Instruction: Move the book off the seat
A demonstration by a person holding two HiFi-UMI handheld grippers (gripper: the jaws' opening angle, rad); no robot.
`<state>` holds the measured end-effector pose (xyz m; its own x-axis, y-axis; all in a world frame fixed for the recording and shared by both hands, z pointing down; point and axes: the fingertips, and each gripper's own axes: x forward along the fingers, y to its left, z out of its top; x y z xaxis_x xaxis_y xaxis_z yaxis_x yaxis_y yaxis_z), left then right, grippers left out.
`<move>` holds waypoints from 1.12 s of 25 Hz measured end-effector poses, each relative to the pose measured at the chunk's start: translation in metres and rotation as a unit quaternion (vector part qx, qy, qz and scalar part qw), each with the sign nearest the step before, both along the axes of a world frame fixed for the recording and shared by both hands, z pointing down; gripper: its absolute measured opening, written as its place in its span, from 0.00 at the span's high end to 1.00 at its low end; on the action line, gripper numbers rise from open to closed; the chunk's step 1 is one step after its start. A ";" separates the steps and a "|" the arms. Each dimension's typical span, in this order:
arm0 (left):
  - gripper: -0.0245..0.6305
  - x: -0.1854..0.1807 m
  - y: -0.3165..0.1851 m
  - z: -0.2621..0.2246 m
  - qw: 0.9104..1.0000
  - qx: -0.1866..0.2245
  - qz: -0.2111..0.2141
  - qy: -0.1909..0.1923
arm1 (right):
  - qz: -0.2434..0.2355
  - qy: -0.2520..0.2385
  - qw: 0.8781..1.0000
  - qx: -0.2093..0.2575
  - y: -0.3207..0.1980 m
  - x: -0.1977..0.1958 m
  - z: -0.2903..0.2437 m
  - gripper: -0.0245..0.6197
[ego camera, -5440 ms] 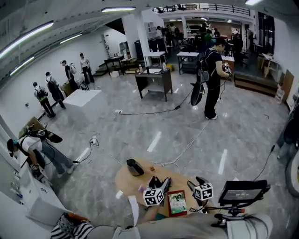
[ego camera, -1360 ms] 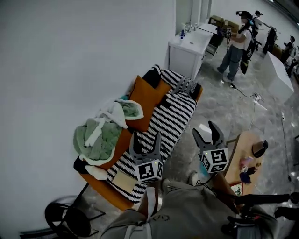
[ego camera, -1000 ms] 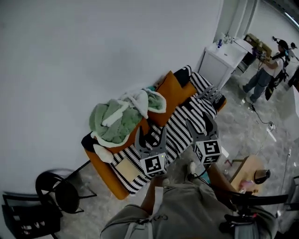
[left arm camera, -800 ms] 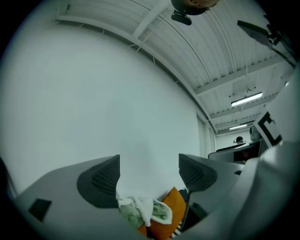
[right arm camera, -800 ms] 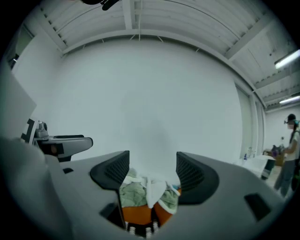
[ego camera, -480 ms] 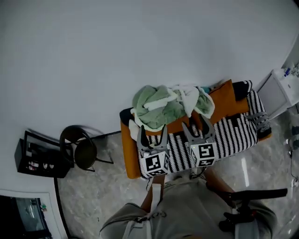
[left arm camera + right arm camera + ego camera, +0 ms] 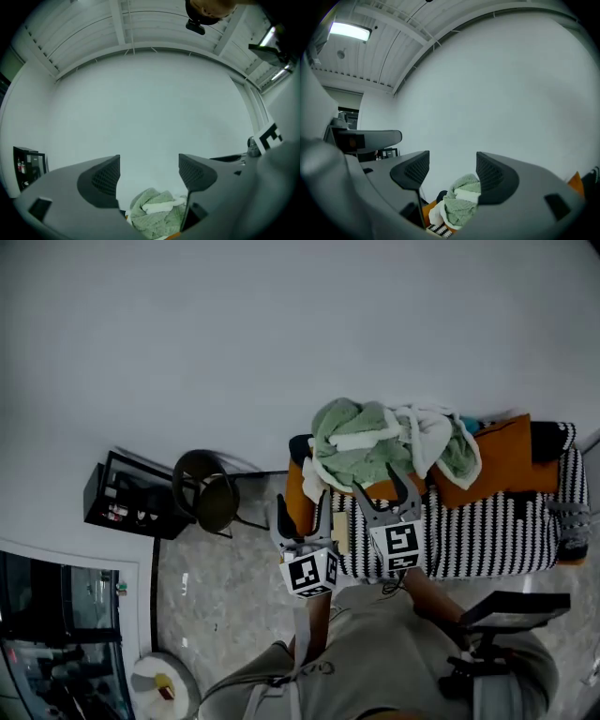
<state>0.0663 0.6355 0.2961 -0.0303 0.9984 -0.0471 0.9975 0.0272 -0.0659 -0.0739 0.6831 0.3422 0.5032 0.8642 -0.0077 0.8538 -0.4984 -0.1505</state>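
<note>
A tan book (image 7: 341,532) lies on the striped seat cover (image 7: 469,531) at the left end of the orange sofa (image 7: 296,495). My left gripper (image 7: 303,510) hangs open just left of the book, over the sofa's end. My right gripper (image 7: 382,486) is open just right of the book, its tips near the green and white blanket pile (image 7: 370,439). Both jaw pairs are empty. In the left gripper view the open gripper (image 7: 149,173) frames the blanket (image 7: 157,213) against the white wall. The right gripper view shows its open gripper (image 7: 452,171), the blanket (image 7: 461,204) and a strip of striped cover (image 7: 436,229).
An orange cushion (image 7: 502,457) leans on the sofa back at the right. A black round chair (image 7: 210,499) and a low black rack (image 7: 124,507) stand left of the sofa against the white wall. A glass cabinet (image 7: 47,615) and a small round table (image 7: 161,688) are at lower left.
The view has swung, so the sofa now lies across the right half. Both grippers have come closer to its left end, with the book between them. Both stay open.
</note>
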 end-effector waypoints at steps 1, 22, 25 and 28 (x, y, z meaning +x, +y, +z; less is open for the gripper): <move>0.38 0.004 -0.001 0.001 1.000 0.003 -0.010 0.001 | -0.007 0.003 1.000 0.001 0.004 0.003 0.000 0.47; 0.38 0.176 0.062 0.004 0.997 -0.033 0.052 -0.054 | 0.062 -0.059 0.996 -0.040 0.037 0.168 -0.028 0.47; 0.38 0.213 0.074 0.005 0.995 -0.034 0.069 -0.067 | 0.082 -0.070 0.994 -0.035 0.048 0.200 -0.030 0.47; 0.38 0.235 0.080 0.007 0.994 -0.031 0.080 -0.071 | 0.096 -0.081 0.992 -0.029 0.050 0.218 -0.029 0.47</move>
<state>0.3016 0.7158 0.3031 -0.1779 0.9764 -0.1226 0.9799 0.1872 0.0684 0.1440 0.7335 0.3129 0.3279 0.9447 0.0080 0.9445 -0.3280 0.0200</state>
